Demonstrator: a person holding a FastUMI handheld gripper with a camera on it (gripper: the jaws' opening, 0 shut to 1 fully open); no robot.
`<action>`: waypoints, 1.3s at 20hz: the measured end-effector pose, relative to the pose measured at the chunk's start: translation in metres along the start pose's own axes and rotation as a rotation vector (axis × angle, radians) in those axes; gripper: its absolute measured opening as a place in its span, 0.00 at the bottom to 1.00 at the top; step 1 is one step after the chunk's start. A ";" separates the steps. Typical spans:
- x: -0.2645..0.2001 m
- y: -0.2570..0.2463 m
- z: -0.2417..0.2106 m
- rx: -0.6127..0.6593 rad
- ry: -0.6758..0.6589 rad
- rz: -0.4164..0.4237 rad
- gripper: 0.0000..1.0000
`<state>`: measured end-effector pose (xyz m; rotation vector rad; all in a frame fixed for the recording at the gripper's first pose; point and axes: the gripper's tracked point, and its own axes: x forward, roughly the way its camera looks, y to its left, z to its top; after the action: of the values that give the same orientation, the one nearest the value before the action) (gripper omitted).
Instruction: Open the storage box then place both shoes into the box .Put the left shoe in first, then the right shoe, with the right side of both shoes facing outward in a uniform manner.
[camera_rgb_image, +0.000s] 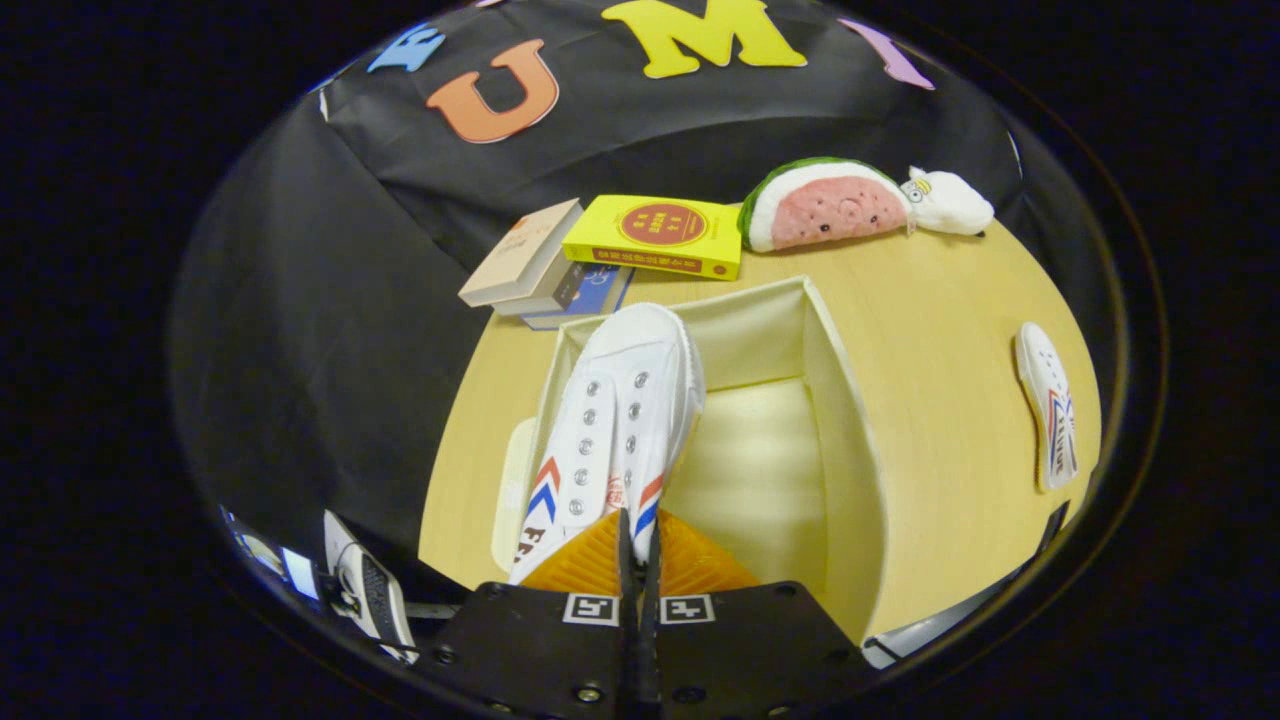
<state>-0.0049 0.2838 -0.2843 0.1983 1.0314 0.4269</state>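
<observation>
At the bottom centre of the frame the tool (637, 540) is pinched nearly closed on the rear of a white shoe (610, 420), whose toe points up into the open box (850, 440) on the desk (950, 300). The other shoe (1047, 405) lies at the right. Books (600, 250) sit above.

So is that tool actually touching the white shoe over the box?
Touching. In the gripper view the tool is closed tight on the rear edge of the white shoe, both fingers pinching it above the open storage box.
</observation>
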 end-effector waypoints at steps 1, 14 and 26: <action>0.003 0.003 -0.003 0.006 0.010 0.003 0.00; -0.019 -0.005 0.022 -0.033 -0.056 0.076 0.89; -0.186 -0.192 0.098 -0.212 -0.498 -0.090 0.96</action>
<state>0.0456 0.0339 -0.1572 0.0613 0.4993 0.3765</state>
